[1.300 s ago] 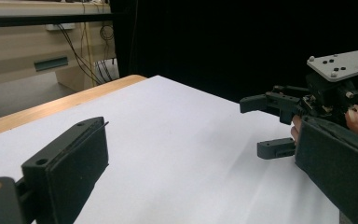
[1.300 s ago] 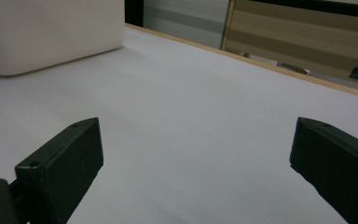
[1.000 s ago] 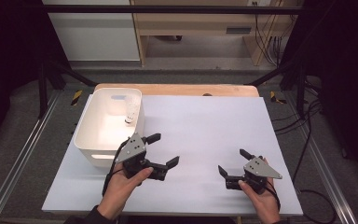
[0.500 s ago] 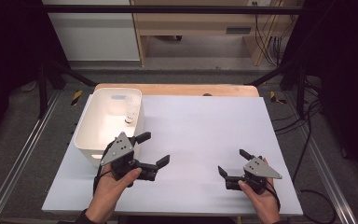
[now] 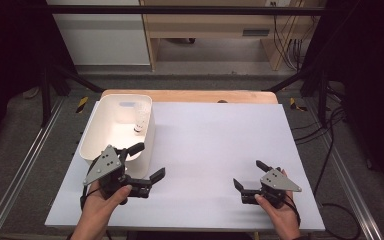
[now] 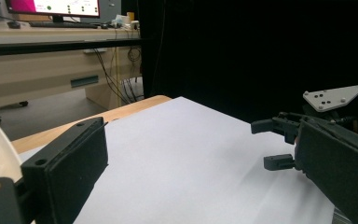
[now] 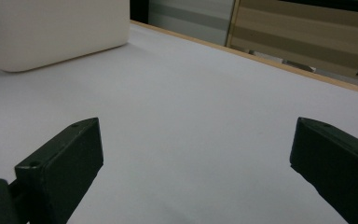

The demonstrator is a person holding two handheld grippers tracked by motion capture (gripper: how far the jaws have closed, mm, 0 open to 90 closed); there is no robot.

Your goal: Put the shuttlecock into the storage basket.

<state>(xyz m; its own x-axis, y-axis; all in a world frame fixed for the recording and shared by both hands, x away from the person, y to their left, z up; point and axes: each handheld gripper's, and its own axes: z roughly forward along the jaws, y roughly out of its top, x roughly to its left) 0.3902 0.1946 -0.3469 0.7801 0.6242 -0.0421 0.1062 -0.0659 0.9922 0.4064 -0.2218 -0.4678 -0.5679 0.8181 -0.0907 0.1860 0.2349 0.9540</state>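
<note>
My left gripper is held open just above the white table sheet, right in front of the white bin. Its jaws stand wide apart with nothing between them, as the left gripper view also shows. A small white object shaped like a shuttlecock stands inside the bin, at its far right. My right gripper rests open near the front right of the sheet, jaws spread and empty. The left gripper view shows this right gripper across the sheet, under its grey plate.
The bin appears at the upper left of the right gripper view. A wooden table edge runs behind the sheet. Black frame legs and cables flank the table. A desk with a monitor stands beyond.
My left gripper has slid to the left along the front of the bin, still open. The right gripper has stayed where it was.
</note>
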